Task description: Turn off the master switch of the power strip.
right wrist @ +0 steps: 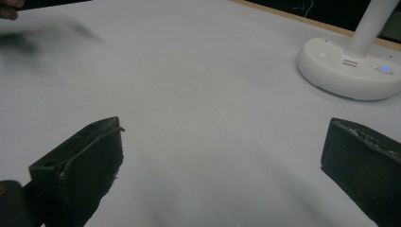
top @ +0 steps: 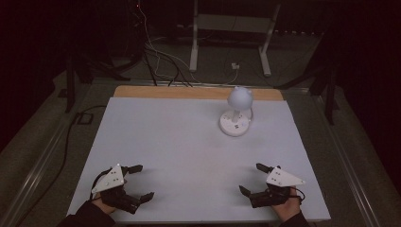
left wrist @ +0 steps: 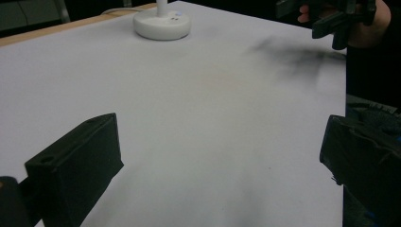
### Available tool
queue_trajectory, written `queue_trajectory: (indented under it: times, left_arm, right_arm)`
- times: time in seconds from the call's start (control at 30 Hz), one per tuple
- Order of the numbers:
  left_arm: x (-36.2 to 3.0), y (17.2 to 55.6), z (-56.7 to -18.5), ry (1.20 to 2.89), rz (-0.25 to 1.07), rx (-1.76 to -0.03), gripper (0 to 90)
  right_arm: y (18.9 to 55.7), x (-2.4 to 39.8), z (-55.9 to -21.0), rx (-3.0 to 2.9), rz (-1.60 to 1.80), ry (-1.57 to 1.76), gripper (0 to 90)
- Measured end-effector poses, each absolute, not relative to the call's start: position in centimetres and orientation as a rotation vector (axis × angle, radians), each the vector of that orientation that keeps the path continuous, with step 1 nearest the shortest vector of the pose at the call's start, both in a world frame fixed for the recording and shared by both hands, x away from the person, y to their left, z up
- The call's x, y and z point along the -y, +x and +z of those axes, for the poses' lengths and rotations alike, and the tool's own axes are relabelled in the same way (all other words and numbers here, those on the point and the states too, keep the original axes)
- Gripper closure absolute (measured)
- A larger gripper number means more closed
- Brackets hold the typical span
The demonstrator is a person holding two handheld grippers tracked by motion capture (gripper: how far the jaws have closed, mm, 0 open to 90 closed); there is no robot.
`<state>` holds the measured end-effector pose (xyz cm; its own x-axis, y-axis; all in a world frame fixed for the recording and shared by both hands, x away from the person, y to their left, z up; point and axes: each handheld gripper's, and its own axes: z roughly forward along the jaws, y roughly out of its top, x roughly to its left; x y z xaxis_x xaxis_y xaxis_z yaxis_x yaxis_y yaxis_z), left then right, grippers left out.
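Lamp [top: 235,113]: upright, far side of counter [top: 165,142] | left hand-held gripper [top: 140,182], right hand-held gripper [top: 251,178]: both open, empty, near edge | risk: high grasp may tip its top-heavy head.

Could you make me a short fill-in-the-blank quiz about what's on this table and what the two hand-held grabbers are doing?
1. The lamp on the table is ____ in colour.
2. The left gripper and the right gripper both have their jaws ____.
3. The lamp stands nearer the ____ gripper.
4. The light on the lamp's base is ____.

Missing words: white; open; right; blue
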<state>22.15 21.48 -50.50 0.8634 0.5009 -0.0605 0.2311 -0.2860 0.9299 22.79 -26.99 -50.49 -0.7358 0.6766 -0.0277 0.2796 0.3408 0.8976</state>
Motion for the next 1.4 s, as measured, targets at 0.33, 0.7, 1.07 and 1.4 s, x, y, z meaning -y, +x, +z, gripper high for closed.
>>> queue_trajectory:
  times: [0.33,0.7,1.07,1.4]
  left_arm:
    - [-21.6,22.3,-50.5,1.860,0.308,-0.554,0.4]
    - [-21.6,22.2,-50.4,1.857,0.310,-0.555,0.4]
    - [-21.6,22.3,-50.3,1.851,0.310,-0.562,0.4]
    - [-21.5,22.3,-50.3,1.851,0.305,-0.563,0.4]
  right_arm:
    - [22.7,26.7,-50.5,-2.238,1.329,0.845,0.0]
    - [22.7,26.1,-50.5,-2.286,1.286,0.847,0.0]
    - [22.6,25.6,-49.6,-2.288,1.343,0.870,0.0]
    - [22.4,25.0,-48.5,-2.306,1.343,0.884,0.0]
